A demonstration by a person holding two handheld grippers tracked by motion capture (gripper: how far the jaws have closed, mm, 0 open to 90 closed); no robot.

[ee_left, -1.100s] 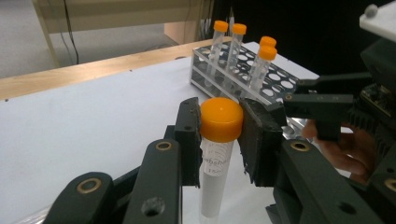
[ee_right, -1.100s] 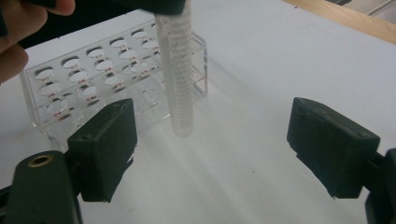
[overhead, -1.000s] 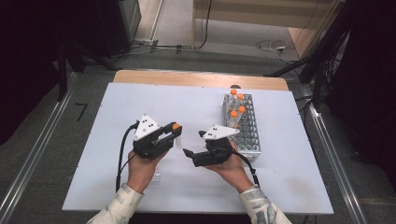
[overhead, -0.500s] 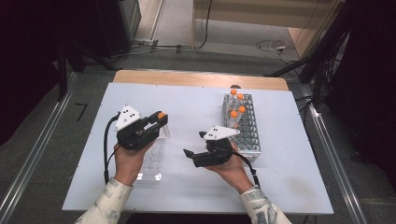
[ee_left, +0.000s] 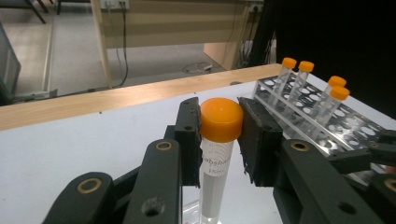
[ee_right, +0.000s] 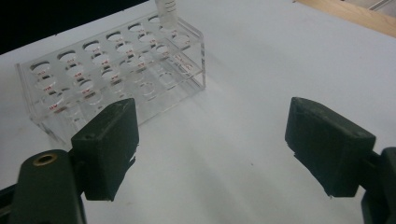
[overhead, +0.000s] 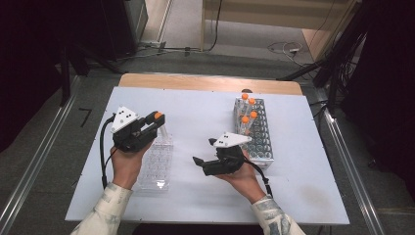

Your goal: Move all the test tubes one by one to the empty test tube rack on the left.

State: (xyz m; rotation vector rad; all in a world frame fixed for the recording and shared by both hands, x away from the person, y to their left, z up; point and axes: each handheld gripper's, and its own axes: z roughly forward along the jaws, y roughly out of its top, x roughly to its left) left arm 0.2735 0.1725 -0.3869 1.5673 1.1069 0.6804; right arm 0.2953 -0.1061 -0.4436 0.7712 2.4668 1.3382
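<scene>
Left tool point(overhead: 155, 122) farther left, white table point(overhead: 195, 107).

Left tool point(overhead: 157, 119) carried tube point(ee_left: 217, 140) leftward, over clear rack point(overhead: 157, 166)

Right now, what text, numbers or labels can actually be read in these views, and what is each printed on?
"15ml": on the orange-capped tube held in the left gripper, left gripper view.
A longer word printed above it on that tube: too blurred to read.
Red marks beside the holes of the clear rack, right gripper view: too small to read.
Metal rack and its tubes: no legible text.
</scene>
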